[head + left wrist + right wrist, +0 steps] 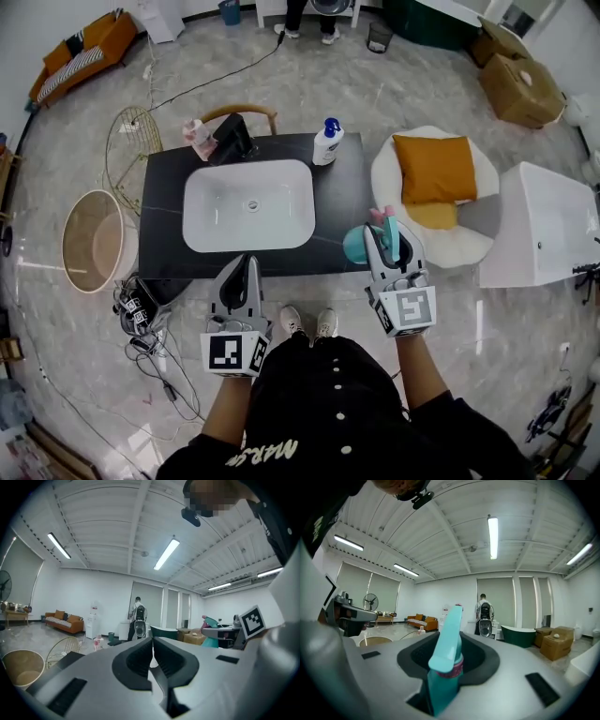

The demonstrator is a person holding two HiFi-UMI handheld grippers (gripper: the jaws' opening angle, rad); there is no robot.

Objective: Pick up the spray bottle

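**Spray bottle (355, 246) clamped in the right gripper (392, 239); left gripper (247, 265) shut and empty**

Head view: a black counter (164, 211) carries a white basin (248, 204), with a white pump bottle (326, 142) at its far edge. The right gripper sits over the counter's front right corner with the teal, pink-tipped spray bottle between its jaws. The left gripper hangs at the counter's front edge, just before the basin. An orange cushion (434, 169) lies on a white seat to the right, and a wicker basket (92, 240) stands to the left.

Left gripper view: the two jaws are pressed together with nothing between them. To the right, the other gripper shows with the teal bottle in it. A person (138, 618) stands far off in the room.

Right gripper view: the jaws close on the bottle's body below its pink collar. The teal spray head rises upright between them, tilted slightly to the right.
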